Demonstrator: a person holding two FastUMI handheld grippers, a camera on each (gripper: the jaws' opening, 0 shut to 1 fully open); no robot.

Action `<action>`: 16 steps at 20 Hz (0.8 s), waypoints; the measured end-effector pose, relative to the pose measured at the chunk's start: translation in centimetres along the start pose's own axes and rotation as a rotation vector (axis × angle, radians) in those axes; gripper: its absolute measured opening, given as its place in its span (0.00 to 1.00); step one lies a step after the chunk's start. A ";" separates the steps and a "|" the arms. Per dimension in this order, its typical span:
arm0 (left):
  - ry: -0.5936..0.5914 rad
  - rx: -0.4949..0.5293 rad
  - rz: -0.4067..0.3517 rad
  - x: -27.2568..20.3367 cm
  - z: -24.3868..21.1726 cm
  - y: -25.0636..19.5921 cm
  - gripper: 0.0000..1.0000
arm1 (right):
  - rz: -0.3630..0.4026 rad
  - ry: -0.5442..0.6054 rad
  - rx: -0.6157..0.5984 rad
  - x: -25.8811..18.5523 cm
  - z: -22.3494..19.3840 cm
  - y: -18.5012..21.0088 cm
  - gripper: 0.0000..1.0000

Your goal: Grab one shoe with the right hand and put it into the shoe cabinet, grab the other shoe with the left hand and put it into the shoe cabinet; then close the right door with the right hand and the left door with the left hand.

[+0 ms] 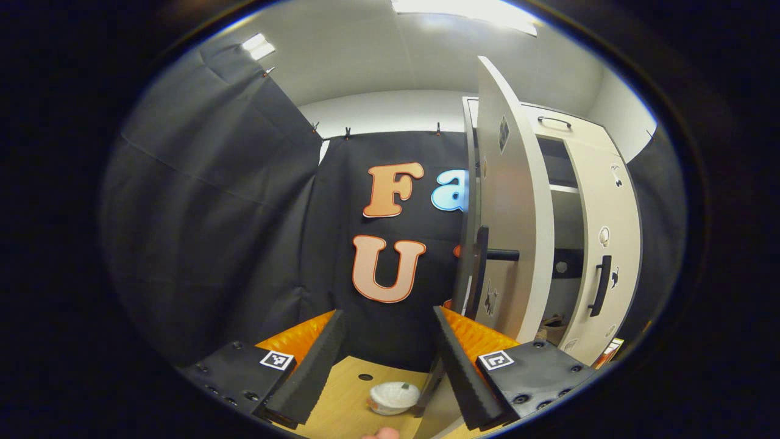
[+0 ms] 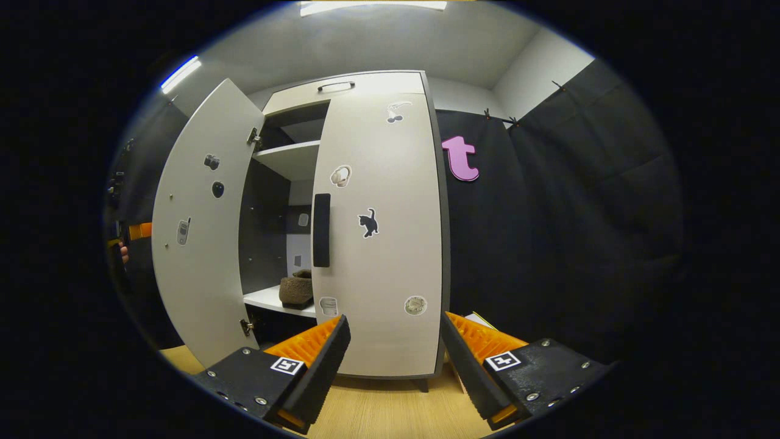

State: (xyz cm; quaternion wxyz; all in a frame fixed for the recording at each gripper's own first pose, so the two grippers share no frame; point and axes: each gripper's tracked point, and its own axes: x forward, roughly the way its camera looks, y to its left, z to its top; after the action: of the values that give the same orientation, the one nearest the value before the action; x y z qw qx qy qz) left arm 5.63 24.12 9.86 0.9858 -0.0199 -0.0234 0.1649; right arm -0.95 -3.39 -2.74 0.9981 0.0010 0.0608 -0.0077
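1. Left tool (image 1: 388, 366), bottom centre: fingers spread apart, gripping nothing.
2. Left door (image 1: 515, 231) of the shoe cabinet (image 1: 603, 183), right of centre, stands open, edge-on.
3. Right door (image 1: 609, 244), far right, is nearly closed.
4. White bowl (image 1: 393, 396) sits on the wooden floor (image 1: 341, 390) between the fingers.

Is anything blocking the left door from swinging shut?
Nothing visible does. The left door stands wide open, the shoe sits back on the shelf, and the left gripper is open beside the door.
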 end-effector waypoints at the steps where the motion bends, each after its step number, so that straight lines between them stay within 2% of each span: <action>1: -0.003 0.012 -0.010 -0.2 0.1 -0.7 0.99 | 0.005 -0.001 0.001 0.1 0.0 0.1 0.93; 2: -0.003 0.023 -0.021 -0.4 0.2 -1.5 0.99 | 0.008 -0.001 0.002 0.0 0.1 0.0 0.93; 3: -0.005 0.030 -0.037 -0.8 0.2 -2.3 0.90 | 0.012 -0.002 -0.001 0.0 0.2 0.0 0.93; 4: -0.005 0.032 -0.054 -1.0 0.1 -3.4 0.99 | 0.013 -0.003 -0.004 -0.1 0.2 -0.1 0.93; 7: -0.003 0.040 -0.101 -1.4 -0.1 -6.4 0.99 | 0.005 -0.006 -0.006 -0.5 0.3 -0.6 0.93; 10: 0.003 0.043 -0.156 -1.3 -0.3 -9.4 0.89 | -0.008 -0.015 0.002 -1.1 0.6 -1.3 0.93; 13: 0.012 0.032 -0.231 -1.1 -0.6 -12.7 0.90 | -0.024 -0.024 0.013 -1.6 0.9 -1.9 0.93; 14: 0.009 0.021 -0.244 -0.9 -0.5 -13.6 0.95 | -0.033 -0.027 0.010 -1.9 1.0 -2.2 0.93; 16: 0.003 0.013 -0.276 -1.0 -0.2 -15.2 0.96 | -0.053 -0.037 0.007 -2.3 1.3 -2.8 0.92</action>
State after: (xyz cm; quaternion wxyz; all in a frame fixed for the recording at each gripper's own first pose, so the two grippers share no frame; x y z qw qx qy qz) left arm 9.65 9.39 10.39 0.9993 -0.0104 -0.0236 0.0279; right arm -3.16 -6.15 -1.16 0.9985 0.0026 0.0421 -0.0342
